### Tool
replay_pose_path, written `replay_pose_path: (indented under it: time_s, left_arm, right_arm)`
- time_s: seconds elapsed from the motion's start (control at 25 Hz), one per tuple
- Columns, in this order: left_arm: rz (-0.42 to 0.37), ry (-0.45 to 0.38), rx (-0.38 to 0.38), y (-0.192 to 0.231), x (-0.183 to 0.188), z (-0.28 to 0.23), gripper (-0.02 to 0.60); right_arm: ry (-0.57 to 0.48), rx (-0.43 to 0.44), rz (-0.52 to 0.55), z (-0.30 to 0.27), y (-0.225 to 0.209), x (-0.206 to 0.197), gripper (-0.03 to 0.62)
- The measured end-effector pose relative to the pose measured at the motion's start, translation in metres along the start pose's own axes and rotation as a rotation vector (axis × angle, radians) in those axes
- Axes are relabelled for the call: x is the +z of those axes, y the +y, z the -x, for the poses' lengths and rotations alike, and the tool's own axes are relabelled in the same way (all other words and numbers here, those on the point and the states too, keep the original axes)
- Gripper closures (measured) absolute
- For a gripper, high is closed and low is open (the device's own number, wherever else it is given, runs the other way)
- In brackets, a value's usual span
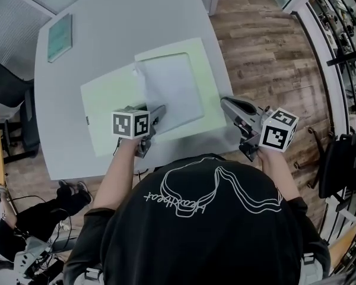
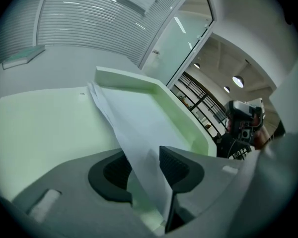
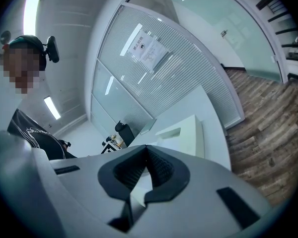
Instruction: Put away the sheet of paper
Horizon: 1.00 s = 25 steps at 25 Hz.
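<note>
A white sheet of paper [image 1: 169, 91] lies in the shallow right half of an open pale green folder case [image 1: 107, 108] on the grey table [image 1: 107, 22]. My left gripper [image 1: 158, 113] is at the sheet's near edge. In the left gripper view the sheet [image 2: 134, 123] rises up between the jaws of the left gripper [image 2: 141, 165]; the jaws stand apart, with a gap showing beside the paper, so the gripper is open around it. My right gripper [image 1: 224, 103] hovers at the case's near right corner, shut and empty [image 3: 146, 155].
A teal booklet [image 1: 59, 36] lies at the table's far left corner. A black chair [image 1: 6, 94] stands left of the table. Wooden floor [image 1: 273, 58] runs along the table's right edge. The case's raised green rim [image 2: 154, 86] borders the sheet.
</note>
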<state>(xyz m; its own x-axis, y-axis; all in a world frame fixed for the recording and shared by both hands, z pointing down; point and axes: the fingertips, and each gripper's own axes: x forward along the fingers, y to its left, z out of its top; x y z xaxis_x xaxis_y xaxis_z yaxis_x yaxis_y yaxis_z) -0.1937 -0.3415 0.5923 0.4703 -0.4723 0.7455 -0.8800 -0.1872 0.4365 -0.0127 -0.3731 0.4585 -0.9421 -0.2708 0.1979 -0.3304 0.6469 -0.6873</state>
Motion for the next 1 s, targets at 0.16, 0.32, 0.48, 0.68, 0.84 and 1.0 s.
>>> replay_pose_path:
  time_s: [0.16,0.32,0.48,0.68,0.84,1.0]
  left_arm:
    - [-0.023,0.021,-0.026,-0.007,0.0,-0.01,0.41]
    - [-0.04,0.031,-0.035,-0.009,0.002,-0.018,0.41]
    - [-0.063,0.048,-0.026,-0.009,0.0,-0.022,0.41]
    - [-0.086,0.061,0.012,-0.009,-0.005,-0.012,0.41]
    - [-0.088,0.052,0.033,-0.005,-0.008,-0.001,0.41]
    - [-0.076,0.056,0.028,-0.009,-0.013,0.005,0.38]
  right_arm:
    - [-0.006,-0.017,0.005,0.006,-0.003,-0.001,0.585]
    - [-0.007,-0.03,0.01,0.009,-0.005,-0.005,0.585]
    - [-0.015,-0.031,0.005,0.011,-0.005,-0.007,0.585]
    - [-0.032,-0.029,0.006,0.02,0.002,-0.005,0.585]
    - [-0.031,-0.027,0.007,0.02,0.013,-0.009,0.585]
    - [-0.043,-0.028,-0.004,0.021,0.026,-0.012,0.585]
